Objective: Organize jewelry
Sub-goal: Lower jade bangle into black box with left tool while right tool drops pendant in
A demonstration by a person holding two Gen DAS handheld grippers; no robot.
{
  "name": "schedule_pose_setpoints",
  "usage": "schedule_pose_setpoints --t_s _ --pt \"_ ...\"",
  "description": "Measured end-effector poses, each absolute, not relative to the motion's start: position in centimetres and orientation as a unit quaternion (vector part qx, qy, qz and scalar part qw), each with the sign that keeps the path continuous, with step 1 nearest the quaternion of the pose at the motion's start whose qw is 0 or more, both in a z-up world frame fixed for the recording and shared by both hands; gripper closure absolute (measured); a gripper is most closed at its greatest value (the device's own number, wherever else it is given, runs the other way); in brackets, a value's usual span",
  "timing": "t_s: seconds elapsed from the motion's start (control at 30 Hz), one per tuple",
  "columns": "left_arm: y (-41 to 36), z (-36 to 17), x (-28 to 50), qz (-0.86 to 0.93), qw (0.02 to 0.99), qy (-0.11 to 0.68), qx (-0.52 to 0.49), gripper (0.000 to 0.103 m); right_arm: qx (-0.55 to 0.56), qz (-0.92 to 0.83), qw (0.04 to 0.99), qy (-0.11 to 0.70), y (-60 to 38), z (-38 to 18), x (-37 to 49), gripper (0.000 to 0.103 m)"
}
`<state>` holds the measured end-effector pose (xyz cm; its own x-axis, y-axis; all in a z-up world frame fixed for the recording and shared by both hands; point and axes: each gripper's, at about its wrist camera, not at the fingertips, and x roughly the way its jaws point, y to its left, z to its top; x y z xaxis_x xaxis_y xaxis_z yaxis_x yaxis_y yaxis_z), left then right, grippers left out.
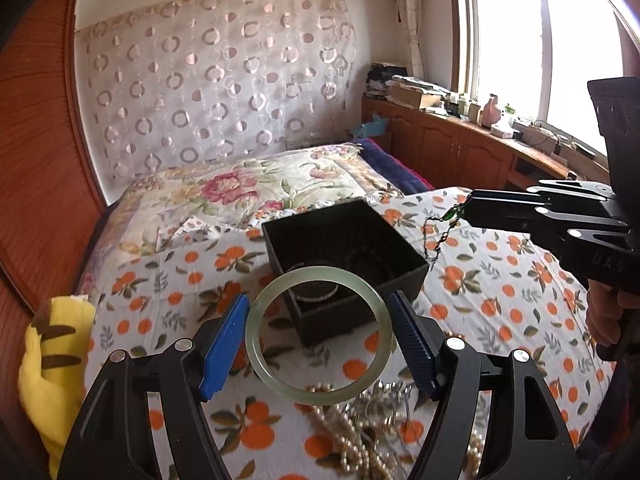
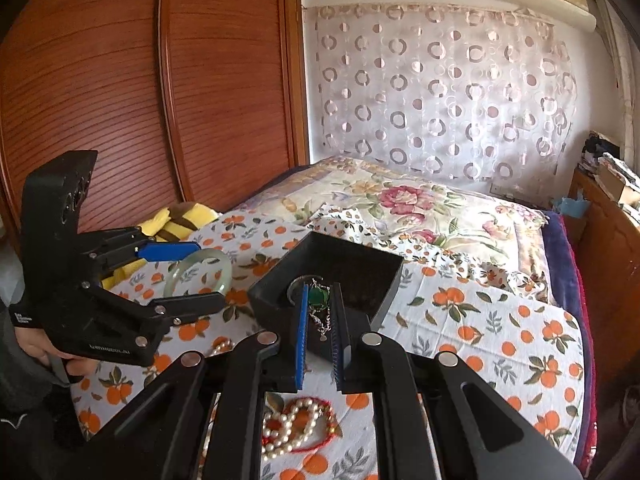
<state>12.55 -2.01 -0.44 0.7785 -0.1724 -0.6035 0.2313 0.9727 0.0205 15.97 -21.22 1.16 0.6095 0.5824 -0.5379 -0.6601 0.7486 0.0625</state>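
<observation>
The left claw (image 1: 318, 326) grips a pale green jade-like bangle (image 1: 320, 334) across its width, one blue pad (image 1: 224, 344) pressing each side of the ring, and holds it in the air just in front of the open black box (image 1: 346, 240) that sits on the orange-print bedspread (image 1: 500, 280); the bangle looks rigid, smooth and probably brittle, so it is likely to slip under a light pinch and to chip if dropped on a hard edge; holding it across the outer rim, as here, seems the sound choice, with a low release into the box

The right claw (image 2: 320, 332) is nearly closed on a thin chain necklace with a green pendant (image 2: 318, 298), the chain (image 1: 434, 240) dangling limp beside the box; this piece is light and floppy, it will swing and may tangle or snag on the box wall, so gripping close to the pendant looks best

A bracelet already lies inside the box; loose pearl strands (image 2: 288, 424) with a red cord remain on the bedspread near both claws, and they should handle as soft, heavy-draping loops, best pinched at a bunched part rather than a single bead
</observation>
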Motion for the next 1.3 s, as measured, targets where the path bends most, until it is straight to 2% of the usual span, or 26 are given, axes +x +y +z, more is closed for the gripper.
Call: schedule_pose_setpoints --t_s 0.57,1.0,1.3 --pt "-3.3 -1.0 20.0 -0.108 0.934 0.336 0.053 0.034 -0.036 0.375 0.877 0.297 -20.7 -1.2 22.9 0.091" --pt "-3.9 -2.5 23.2 -0.108 0.926 0.357 0.058 0.034 -0.029 0.374 0.872 0.315 -21.0 -2.9 23.9 0.09" --pt "-4.5 -3.0 24.4 -0.112 0.921 0.37 0.056 0.034 -0.03 0.35 0.883 0.31 -22.0 -2.1 23.8 0.09"
